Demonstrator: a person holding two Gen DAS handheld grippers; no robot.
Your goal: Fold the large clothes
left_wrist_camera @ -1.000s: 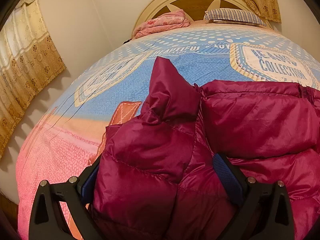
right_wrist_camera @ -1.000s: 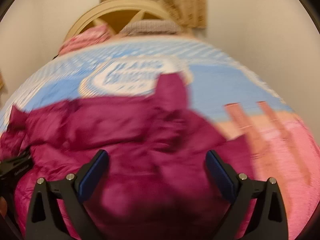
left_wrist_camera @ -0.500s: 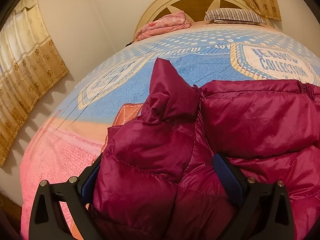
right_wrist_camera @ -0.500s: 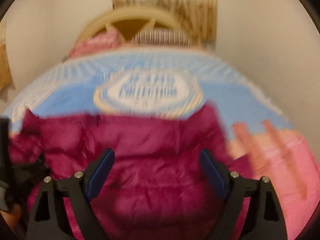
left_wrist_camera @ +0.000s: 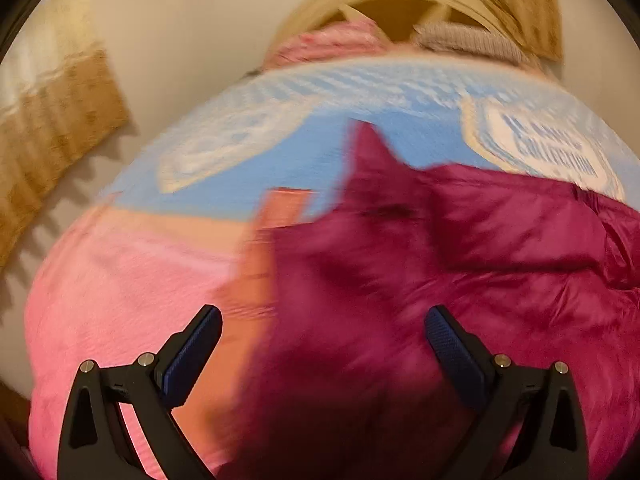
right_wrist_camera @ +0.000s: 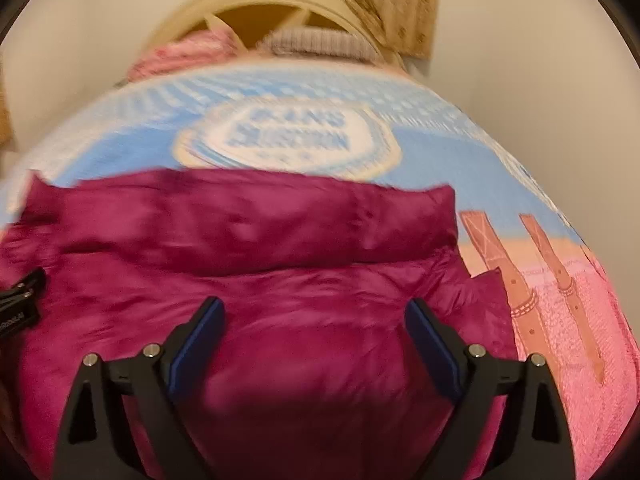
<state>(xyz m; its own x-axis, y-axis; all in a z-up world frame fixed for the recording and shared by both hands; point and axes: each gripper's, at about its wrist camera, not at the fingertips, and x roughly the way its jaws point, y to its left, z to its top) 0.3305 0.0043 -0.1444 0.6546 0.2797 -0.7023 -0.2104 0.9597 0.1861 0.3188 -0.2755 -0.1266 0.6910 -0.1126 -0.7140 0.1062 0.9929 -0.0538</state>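
Jacket (right_wrist_camera: 256, 280) x1, tools x2, bed (right_wrist_camera: 460, 152) x1

Warm, dim indoor light filled both views. Motion blur smeared the bedspread (left_wrist_camera: 120, 300) print and the magenta down jacket (right_wrist_camera: 280, 280). Fisheye distortion bulged the bed, dark vignette ringed the corners, and curtain (left_wrist_camera: 52, 120) shadows scalloped the wall.

blurred — jacket (left_wrist_camera: 460, 264), bedspread lettering (right_wrist_camera: 288, 132) unreadable | jacket's near hem cut off
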